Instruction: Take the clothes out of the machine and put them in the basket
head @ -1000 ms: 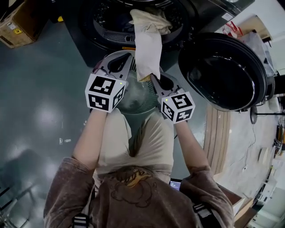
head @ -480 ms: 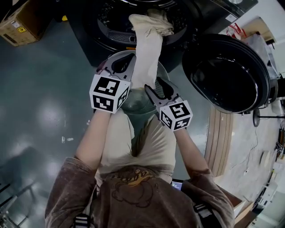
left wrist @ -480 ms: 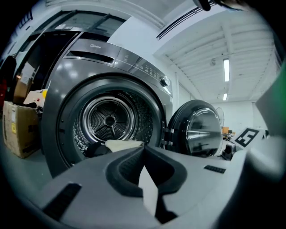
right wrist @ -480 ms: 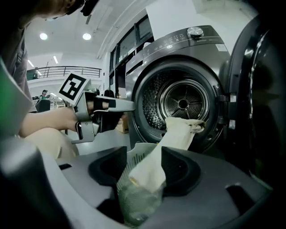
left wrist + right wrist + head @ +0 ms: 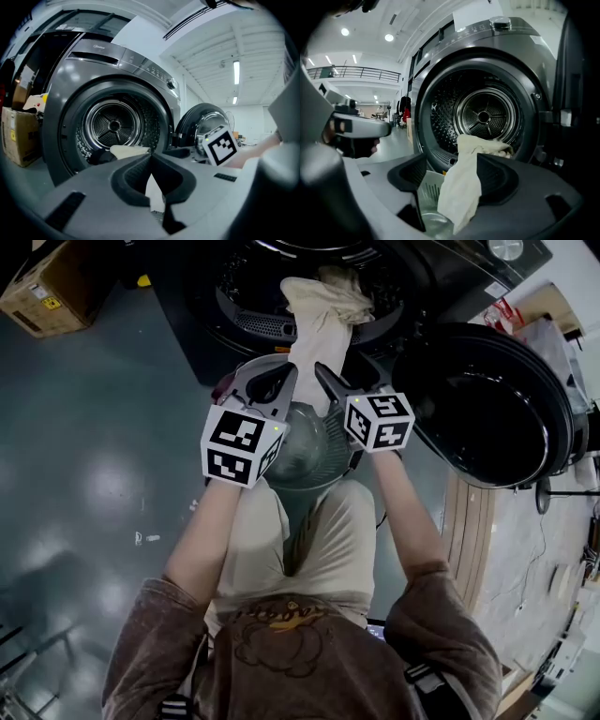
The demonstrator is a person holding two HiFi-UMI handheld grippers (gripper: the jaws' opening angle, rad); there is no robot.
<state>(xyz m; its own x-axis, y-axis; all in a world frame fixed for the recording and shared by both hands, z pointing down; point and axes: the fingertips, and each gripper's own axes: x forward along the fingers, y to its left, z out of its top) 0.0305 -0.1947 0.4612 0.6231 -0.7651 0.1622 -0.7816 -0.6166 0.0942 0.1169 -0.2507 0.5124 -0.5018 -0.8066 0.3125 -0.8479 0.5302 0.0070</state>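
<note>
Machine (image 5: 192, 334) at 12 o'clock in the head view, drum mouth open. Its round door (image 5: 483, 404) is swung out to 2 o'clock, close beside the right gripper (image 5: 454, 161). Cardboard box (image 5: 47, 292) on the floor at 10 o'clock, well apart. Grey basket (image 5: 314, 451) at centre, just below the drum mouth, under both grippers. Cream cloth (image 5: 314, 334) draped over the drum lip, hanging toward 6 o'clock into the basket, between the two grippers. Both forearms reach toward 12 o'clock, side by side, grippers pointing almost level at the drum. Right gripper: jaws wide, have just been opening. Cloth hangs between them, lying against the pad at 3 o'clock in the right gripper view, clear of the other. Left gripper (image 5: 286, 371): tips closed together at the cloth's left edge. A sliver of cloth shows in the slot behind them; pinched or not, I cannot tell.
</note>
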